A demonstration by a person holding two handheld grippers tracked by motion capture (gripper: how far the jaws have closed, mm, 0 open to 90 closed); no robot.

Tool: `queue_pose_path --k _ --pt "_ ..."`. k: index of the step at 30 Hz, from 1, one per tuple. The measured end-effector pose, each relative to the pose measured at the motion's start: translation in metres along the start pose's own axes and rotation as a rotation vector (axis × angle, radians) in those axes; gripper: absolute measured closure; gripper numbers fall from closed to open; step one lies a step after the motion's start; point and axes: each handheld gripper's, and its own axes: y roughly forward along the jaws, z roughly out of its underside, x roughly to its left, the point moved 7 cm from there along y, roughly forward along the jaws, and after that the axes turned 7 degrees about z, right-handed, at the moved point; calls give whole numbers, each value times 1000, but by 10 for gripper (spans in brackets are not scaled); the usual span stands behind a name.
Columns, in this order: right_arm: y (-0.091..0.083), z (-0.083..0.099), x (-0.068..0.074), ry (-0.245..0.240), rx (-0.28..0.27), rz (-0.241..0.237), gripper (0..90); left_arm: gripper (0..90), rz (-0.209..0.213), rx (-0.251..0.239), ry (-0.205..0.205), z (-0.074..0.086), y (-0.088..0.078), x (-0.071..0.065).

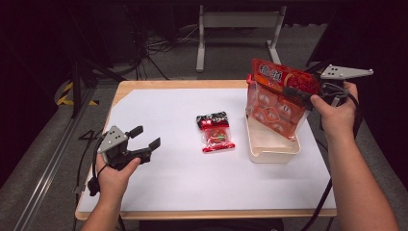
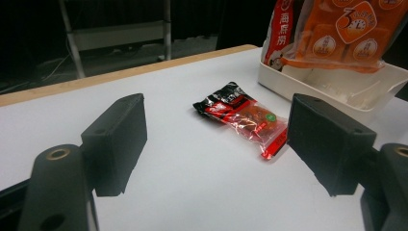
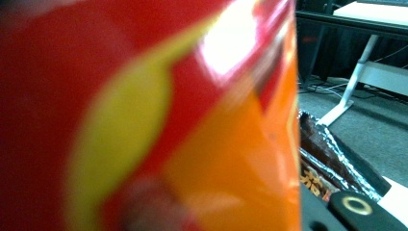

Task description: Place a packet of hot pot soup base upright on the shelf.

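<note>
The big orange snack bag (image 1: 278,98) hangs over the white bin (image 1: 272,147) at the right of the surface (image 1: 159,106), its lower edge dipping inside — the right claw (image 1: 294,91) pinches its top. The left claw (image 1: 144,138) rests spread, well apart from the small red packet (image 1: 215,132) mid-surface.

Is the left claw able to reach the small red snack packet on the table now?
Probably yes. The left claw is open and holds nothing, and the small red snack packet lies flat on bare white table straight ahead of its jaws, with nothing between them.
</note>
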Motion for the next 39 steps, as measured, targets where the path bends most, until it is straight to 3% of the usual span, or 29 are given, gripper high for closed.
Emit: queue_pose_path --k 14,30,34,36,39 --pt "6 21 -8 -21 34 32 899 228 3 5 -2 2 1 0" --pt "17 34 -7 -36 62 31 898 222 3 5 -6 2 0 0" --pt "36 58 -6 -34 129 33 898 221 1 7 -6 3 -1 1" --pt "37 62 -7 -3 104 19 897 221 0 6 -6 3 -1 2" --pt "35 63 -8 -2 98 28 895 220 -1 5 -8 3 -1 2"
